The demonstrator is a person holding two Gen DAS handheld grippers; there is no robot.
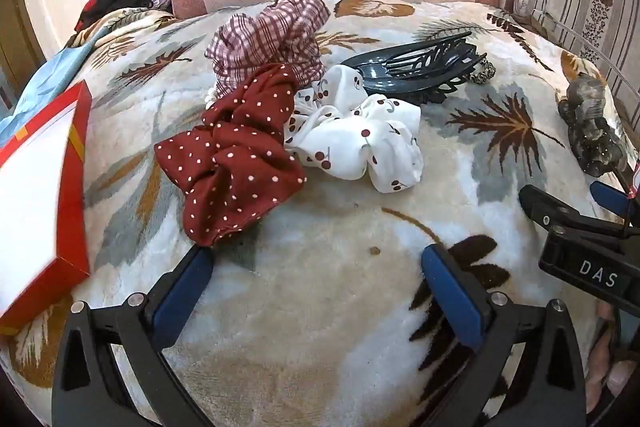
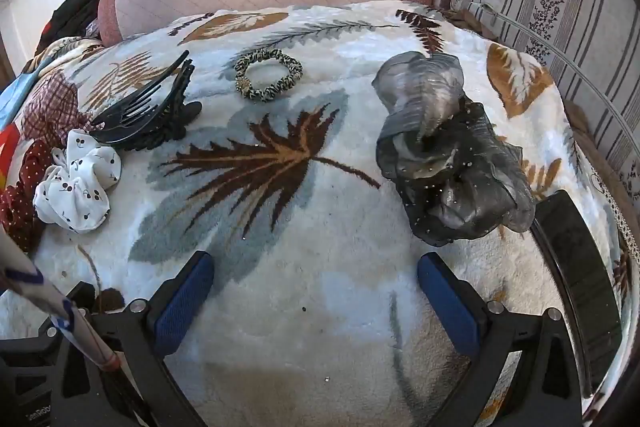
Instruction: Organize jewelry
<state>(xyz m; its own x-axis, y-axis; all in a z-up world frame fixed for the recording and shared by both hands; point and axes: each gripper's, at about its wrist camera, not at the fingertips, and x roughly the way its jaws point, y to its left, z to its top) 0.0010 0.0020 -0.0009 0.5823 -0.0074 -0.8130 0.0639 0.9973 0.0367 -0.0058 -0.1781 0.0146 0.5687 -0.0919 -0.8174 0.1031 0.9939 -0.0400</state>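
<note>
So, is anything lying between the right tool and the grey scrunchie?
Nothing visible. The right tool is open over bare blanket, and the grey scrunchie lies just ahead to its right, apart from the leopard hair tie.

Left gripper (image 1: 318, 261), jaws spread wide, blue-padded fingers (image 1: 182, 293) pointing forward and holding nothing. Right gripper (image 2: 316, 269), likewise spread and unloaded (its black body also shows at the right edge of the left wrist view).
</note>
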